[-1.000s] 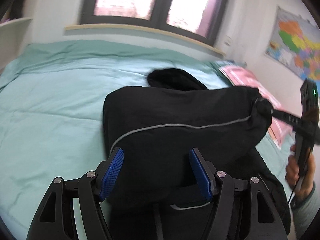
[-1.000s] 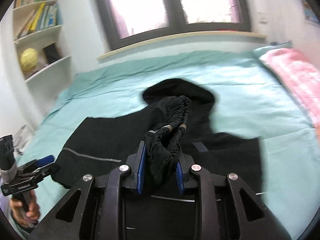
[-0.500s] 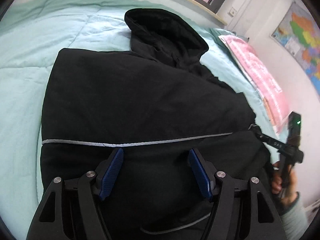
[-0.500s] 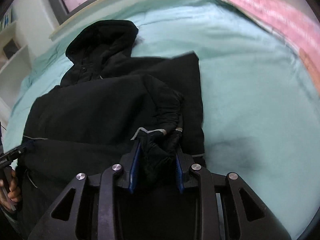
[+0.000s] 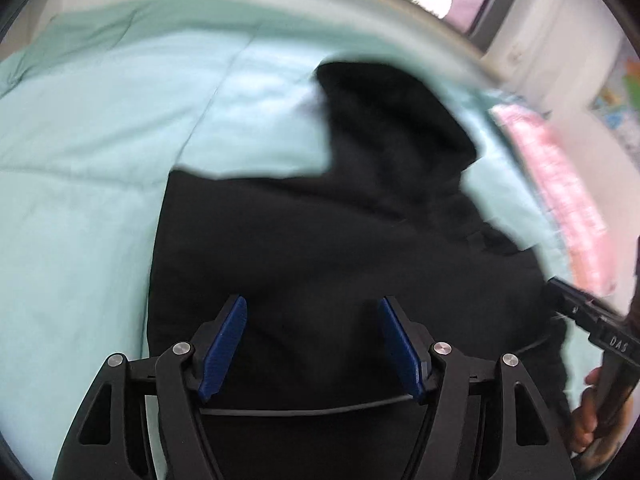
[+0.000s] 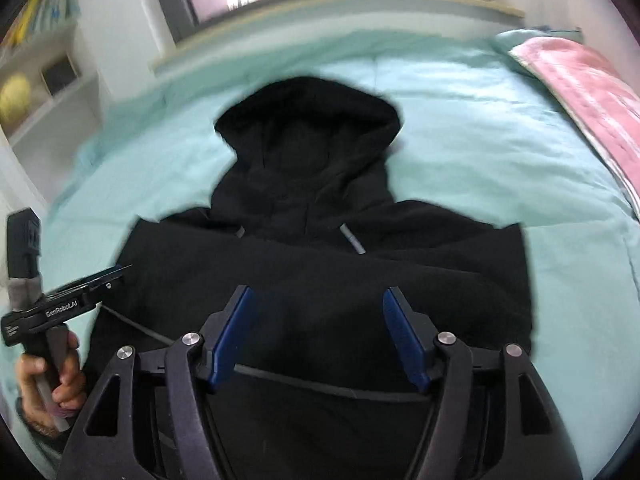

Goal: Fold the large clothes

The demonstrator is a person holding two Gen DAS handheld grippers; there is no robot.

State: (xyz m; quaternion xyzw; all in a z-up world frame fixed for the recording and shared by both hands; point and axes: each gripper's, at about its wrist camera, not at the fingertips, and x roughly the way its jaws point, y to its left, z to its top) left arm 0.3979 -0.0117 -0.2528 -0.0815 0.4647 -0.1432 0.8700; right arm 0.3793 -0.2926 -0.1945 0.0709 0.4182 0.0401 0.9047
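Observation:
A black hooded jacket lies flat on the teal bed, hood pointing toward the window, sleeves folded in over the body. It also fills the left wrist view. My left gripper is open and empty, hovering above the jacket's lower part. My right gripper is open and empty above the jacket's lower middle. The left gripper also shows at the left of the right wrist view, near the jacket's left edge. The right gripper shows at the right edge of the left wrist view.
The teal bedspread surrounds the jacket. A pink blanket lies along the bed's right side. White shelves stand at the left, a window ledge behind the bed, a map on the right wall.
My right gripper has let go of the black sleeve cuff it held and now stands open. The sleeve now lies on the jacket. Both grippers have pulled back and tilted up.

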